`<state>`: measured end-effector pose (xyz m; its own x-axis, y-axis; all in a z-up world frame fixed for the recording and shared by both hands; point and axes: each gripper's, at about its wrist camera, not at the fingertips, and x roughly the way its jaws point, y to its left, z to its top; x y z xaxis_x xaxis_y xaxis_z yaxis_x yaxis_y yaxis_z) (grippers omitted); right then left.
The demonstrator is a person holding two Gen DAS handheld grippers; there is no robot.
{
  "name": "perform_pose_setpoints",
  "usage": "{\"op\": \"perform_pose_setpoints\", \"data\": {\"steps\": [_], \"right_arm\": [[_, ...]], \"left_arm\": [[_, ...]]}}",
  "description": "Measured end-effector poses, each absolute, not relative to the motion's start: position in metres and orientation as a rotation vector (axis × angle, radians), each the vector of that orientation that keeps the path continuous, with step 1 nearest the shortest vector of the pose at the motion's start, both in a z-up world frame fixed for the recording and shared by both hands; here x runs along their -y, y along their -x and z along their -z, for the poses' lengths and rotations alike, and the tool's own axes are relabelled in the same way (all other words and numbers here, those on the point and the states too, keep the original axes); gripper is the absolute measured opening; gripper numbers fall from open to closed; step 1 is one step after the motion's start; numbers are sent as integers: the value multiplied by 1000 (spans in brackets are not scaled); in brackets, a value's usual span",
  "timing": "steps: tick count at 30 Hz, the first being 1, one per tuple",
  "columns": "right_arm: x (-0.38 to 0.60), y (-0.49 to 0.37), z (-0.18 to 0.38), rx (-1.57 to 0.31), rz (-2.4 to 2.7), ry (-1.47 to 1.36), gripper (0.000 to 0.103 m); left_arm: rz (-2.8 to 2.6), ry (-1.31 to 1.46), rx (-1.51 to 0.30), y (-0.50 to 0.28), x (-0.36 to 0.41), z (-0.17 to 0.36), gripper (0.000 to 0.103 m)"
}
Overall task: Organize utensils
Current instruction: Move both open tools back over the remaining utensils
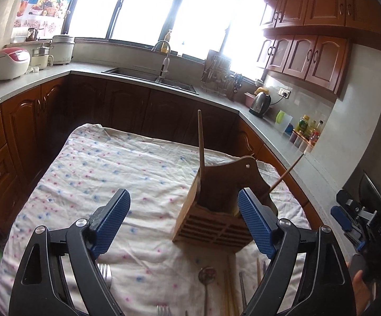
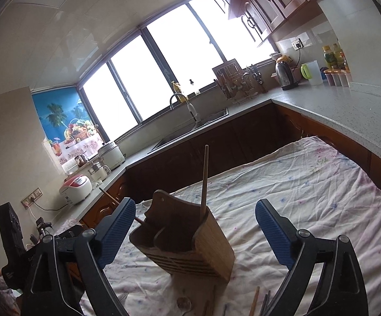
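Judging from how things lie, the sorting is partly done: on the cloth-covered tabletop (image 1: 90,163) a fork (image 1: 105,272), a spoon (image 1: 206,276) and loose chopsticks (image 1: 228,289) lie flat near the front edge, long axes running roughly toward the wooden holder (image 1: 216,221); two sticks already stand in it, one chopstick (image 1: 201,142) nearly upright, another (image 1: 286,175) leaning out to the right. The left hand-held gripper (image 1: 184,222) hangs empty with jaws spread, the right hand-held gripper (image 2: 195,233) likewise wide and empty above the holder; the next move probably calls for lowering onto one flat utensil, pinching across its shaft, then tipping it upright.
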<state>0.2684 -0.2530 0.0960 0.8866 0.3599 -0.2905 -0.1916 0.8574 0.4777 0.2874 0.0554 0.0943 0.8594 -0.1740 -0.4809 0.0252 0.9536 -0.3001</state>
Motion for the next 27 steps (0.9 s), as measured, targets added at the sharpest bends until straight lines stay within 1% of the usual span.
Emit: {"op": "perform_pose_setpoints", "data": {"steps": [15,27], "right_arm": [[283,-166,-73,-428,-226,-474,94],[285,-114,-50,-482,-196,-397,94]], "left_arm": [[168,318,-620,-202,-37,-63,87],[178,287,-703,-166,-22,-29,87]]}}
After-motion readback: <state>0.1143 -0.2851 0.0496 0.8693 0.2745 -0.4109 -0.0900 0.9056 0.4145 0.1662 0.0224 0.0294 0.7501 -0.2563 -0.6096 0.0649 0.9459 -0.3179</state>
